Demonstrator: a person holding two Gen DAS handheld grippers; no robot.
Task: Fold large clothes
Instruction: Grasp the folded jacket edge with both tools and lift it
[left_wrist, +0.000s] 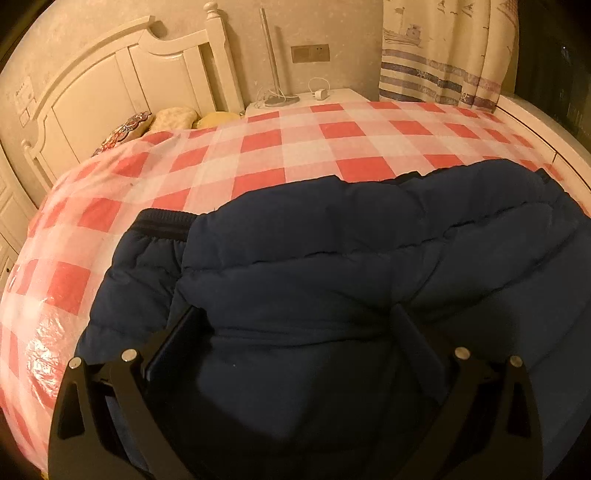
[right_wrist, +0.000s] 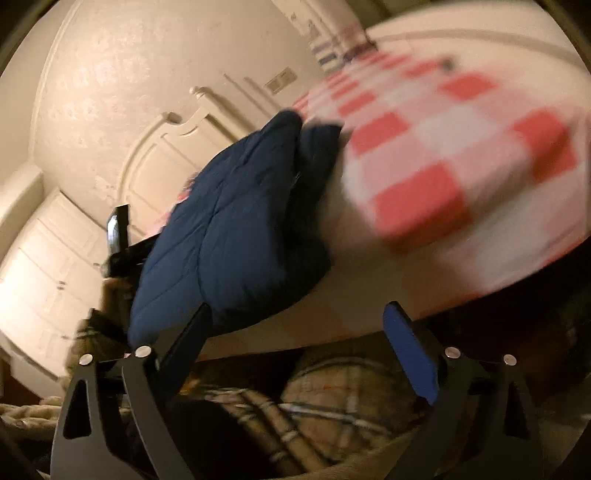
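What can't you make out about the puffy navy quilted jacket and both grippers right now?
- Left wrist view: puffy navy quilted jacket runs off the bottom edge; the left gripper sits over it, contact unclear.
- Right wrist view: motion blur smears the red-checked bed cover; right gripper open.

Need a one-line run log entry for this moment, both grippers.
left gripper: open over navy padded jacket | right gripper: open, empty, off bed edge | jacket on checked cover | right view blurred

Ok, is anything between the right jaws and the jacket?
Nothing visible. The right gripper is open, and the navy jacket hangs off the bed just beyond its left finger, with only bare gap between.
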